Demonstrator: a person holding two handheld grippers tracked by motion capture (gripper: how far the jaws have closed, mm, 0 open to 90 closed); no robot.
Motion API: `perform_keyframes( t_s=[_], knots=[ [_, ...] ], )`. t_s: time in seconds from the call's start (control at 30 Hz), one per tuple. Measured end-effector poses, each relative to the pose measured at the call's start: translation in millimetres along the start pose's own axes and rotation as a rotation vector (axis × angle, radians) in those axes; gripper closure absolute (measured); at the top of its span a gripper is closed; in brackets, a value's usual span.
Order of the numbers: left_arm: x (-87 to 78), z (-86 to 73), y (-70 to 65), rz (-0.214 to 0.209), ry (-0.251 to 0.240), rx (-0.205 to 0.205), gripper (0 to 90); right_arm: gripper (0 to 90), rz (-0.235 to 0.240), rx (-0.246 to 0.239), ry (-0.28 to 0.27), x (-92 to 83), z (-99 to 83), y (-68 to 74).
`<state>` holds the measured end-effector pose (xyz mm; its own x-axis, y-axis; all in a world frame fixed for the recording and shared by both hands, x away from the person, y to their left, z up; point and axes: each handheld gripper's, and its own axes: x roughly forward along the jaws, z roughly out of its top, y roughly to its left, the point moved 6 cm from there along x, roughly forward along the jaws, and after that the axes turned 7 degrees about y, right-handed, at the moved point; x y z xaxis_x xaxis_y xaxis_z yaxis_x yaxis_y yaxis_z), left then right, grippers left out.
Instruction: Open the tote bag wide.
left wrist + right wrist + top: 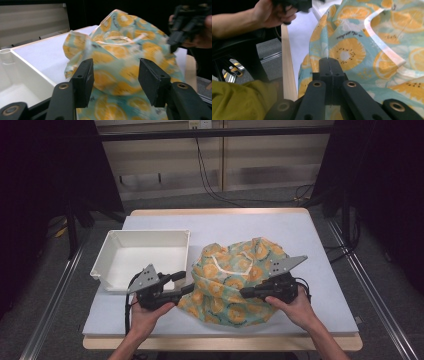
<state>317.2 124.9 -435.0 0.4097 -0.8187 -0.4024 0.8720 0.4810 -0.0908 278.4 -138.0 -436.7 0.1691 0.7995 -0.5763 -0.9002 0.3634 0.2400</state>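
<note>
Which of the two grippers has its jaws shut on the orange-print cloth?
The right gripper: its jaws are pressed together on a fold of the cloth. The left gripper has its jaws apart, cloth between them, near the white tray.

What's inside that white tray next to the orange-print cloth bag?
The white tray looks empty: its bare floor shows from above. The near right corner is covered by the left tongs, so that bit cannot be checked. The cloth bag lies outside it.
</note>
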Motion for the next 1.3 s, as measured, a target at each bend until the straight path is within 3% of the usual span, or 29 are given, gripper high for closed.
perform_keyframes(
  t_s=[0.13, 0.2, 0.23, 0.3, 0.37, 0.4, 0.43, 0.47, 0.5, 0.53, 0.57, 0.67, 0.83, 1.0, 1.07, 1.17, 1.3],
  knots=[
    [15.1, 8.5, 10.9, -0.043, -0.01, -0.021, 47.3, 90.0, 0.01, 0.011, -0.003, 1.6, -7.4, 1.1],
    [22.0, 11.9, 15.9, -0.028, -0.002, -0.019, 44.0, 90.0, 0.013, 0.013, 0.002, 1.8, -10.1, 1.4],
    [26.2, 14.3, 17.5, -0.041, -0.008, -0.028, 41.9, 90.0, 0.01, 0.015, 0.006, 2.1, -11.3, 1.5],
    [31.9, 18.4, 22.7, -0.012, 0.005, -0.026, 39.5, 90.0, 0.014, 0.016, 0.012, 4.0, -14.1, 1.7],
    [39.2, 21.9, 24.7, -0.027, 0.001, -0.04, 40.3, 90.0, 0.02, 0.018, 0.011, 5.6, -16.3, 1.7],
    [43.4, 22.5, 25.1, -0.036, 0.007, -0.045, 43.1, 90.0, 0.019, 0.02, 0.01, 6.4, -17.5, 1.4],
    [46.8, 21.9, 26.0, -0.041, 0.028, -0.039, 51.3, 90.0, 0.022, 0.023, 0.007, 7.2, -18.6, 1.3],
    [50.0, 21.1, 25.6, -0.065, 0.044, -0.03, 66.4, 90.0, 0.019, 0.024, 0.01, 7.8, -19.8, 1.0],
    [52.7, 20.5, 26.9, -0.055, 0.049, -0.034, 79.7, 90.0, 0.014, 0.025, 0.01, 8.3, -20.7, 0.5],
    [54.3, 20.6, 26.9, -0.063, 0.046, -0.058, 86.4, 90.0, 0.011, 0.028, 0.009, 8.5, -21.4, -0.4],
    [54.7, 22.5, 24.3, -0.088, 0.026, -0.072, 90.0, 90.0, 0.004, 0.03, 0.011, 8.5, -22.4, -1.7],
    [49.4, 30.7, 8.6, -0.141, -0.002, -0.036, 90.0, 90.0, -0.011, 0.044, 0.014, 7.7, -25.6, -6.0],
    [33.8, 37.8, -23.3, -0.247, -0.005, 0.055, 90.0, 90.0, -0.032, 0.065, 0.016, 7.4, -31.4, -12.6],
    [26.0, 20.7, -51.5, -0.337, 0.05, 0.127, 90.0, 90.0, -0.07, 0.079, -0.002, 0.6, -33.0, -18.1],
    [23.7, 9.6, -57.6, -0.36, 0.094, 0.144, 90.0, 90.0, -0.081, 0.082, -0.001, -1.0, -34.4, -20.0],
    [22.1, -10.4, -59.5, -0.371, 0.146, 0.134, 90.0, 90.0, -0.095, 0.086, 0.012, -1.0, -36.6, -21.4],
    [23.5, -39.3, -54.4, -0.347, 0.235, 0.118, 90.0, 90.0, -0.101, 0.084, 0.009, -1.7, -37.3, -22.8]
  ],
)
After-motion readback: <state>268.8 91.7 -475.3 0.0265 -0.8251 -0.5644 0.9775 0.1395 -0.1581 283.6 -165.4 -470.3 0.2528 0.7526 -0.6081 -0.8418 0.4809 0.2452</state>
